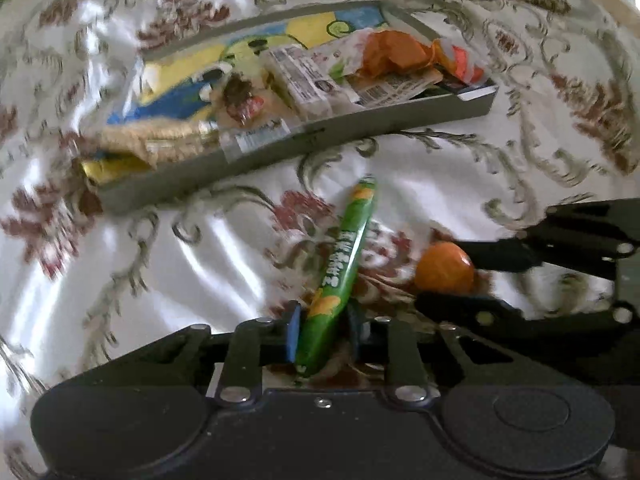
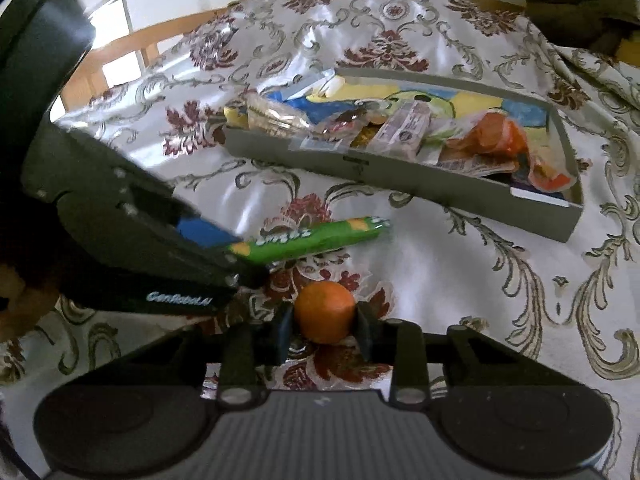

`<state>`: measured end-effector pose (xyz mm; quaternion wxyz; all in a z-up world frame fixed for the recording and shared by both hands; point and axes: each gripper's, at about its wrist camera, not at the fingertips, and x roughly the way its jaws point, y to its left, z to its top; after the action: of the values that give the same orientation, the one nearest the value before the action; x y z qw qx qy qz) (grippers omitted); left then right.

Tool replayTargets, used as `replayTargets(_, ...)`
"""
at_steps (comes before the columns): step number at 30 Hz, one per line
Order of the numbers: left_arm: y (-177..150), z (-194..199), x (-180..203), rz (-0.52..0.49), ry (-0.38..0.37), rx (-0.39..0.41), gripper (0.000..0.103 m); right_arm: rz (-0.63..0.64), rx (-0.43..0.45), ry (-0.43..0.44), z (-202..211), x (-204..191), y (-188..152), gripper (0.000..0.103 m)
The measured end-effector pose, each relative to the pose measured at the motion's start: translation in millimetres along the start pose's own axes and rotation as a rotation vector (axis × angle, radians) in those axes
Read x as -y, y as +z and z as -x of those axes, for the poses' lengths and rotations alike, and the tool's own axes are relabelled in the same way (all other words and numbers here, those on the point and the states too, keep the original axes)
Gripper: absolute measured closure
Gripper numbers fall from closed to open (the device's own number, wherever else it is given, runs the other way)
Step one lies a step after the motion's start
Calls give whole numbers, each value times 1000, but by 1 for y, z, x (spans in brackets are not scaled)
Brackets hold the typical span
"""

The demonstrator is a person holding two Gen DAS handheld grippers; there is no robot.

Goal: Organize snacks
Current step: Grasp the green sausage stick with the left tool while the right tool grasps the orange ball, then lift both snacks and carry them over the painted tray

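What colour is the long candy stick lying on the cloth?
Green, with yellow-orange patches and white lettering; the candy stick shows best in the left wrist view.

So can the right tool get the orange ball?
Probably yes: the right tool already has the orange ball between its fingers, with only tablecloth around it and nothing blocking.

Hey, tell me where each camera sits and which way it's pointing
Left wrist: on the left gripper, looking down its fingers at the green candy stick; right gripper enters from the right.
Right wrist: on the right gripper, facing the orange ball; left gripper enters from the left.
Shared: both snacks, grey tray, floral cloth.
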<state>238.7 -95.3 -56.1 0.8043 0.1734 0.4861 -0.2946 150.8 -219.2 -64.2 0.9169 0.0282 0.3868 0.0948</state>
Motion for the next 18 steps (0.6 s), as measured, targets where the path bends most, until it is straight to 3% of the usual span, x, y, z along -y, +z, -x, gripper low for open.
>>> replayTargets(4,-8,1,3,48,-57,-28,83,-20,13,-13,6,6,1,67)
replayTargets(11,-12,-6,16,-7,-4,-15,82,-37,0,-33,1,12,1,67)
replayTargets(18,-14,-3,14,4,-11,2,84,-55,12,-30,4,15,1,67)
